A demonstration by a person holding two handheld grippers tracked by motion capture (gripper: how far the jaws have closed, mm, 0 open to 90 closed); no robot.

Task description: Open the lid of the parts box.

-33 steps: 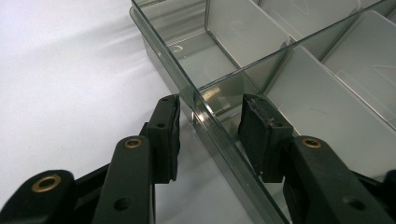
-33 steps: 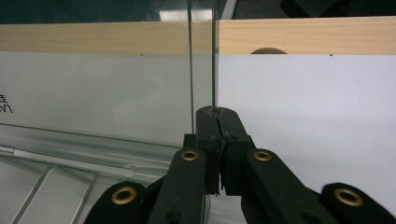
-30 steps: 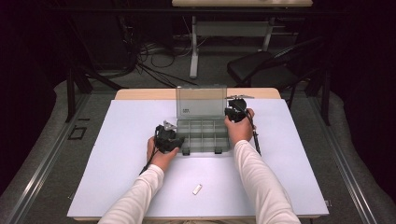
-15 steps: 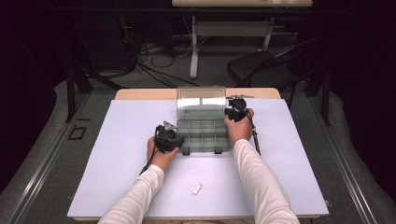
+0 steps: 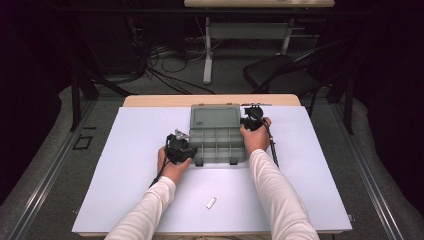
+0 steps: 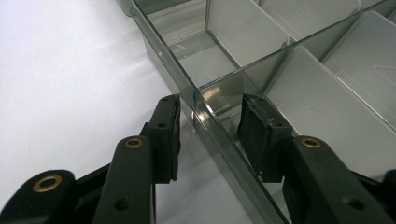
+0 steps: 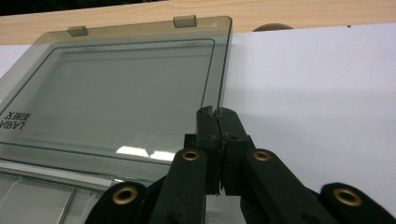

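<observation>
Fingers of right gripper (image 7: 218, 114) pinch the lid (image 7: 121, 88), now laid back; left gripper (image 6: 210, 123) gapes astride box wall (image 6: 219, 140).

We look down on a pale wooden surface (image 5: 150, 100) whose far edge shows bare, the rest covered by a white sheet (image 5: 125, 175) that reaches nearly to its front and sides. Directly on the sheet sits a clear compartment box (image 5: 217, 145), near the middle and toward the far side, its lid (image 5: 216, 116) swung open and lying back flat toward the wooden strip. Nearer our side, well apart from the box, a small white oblong piece (image 5: 211, 202) lies alone on the sheet. From the right tongs' view, the lid's far corner overlaps the bare wood.
</observation>
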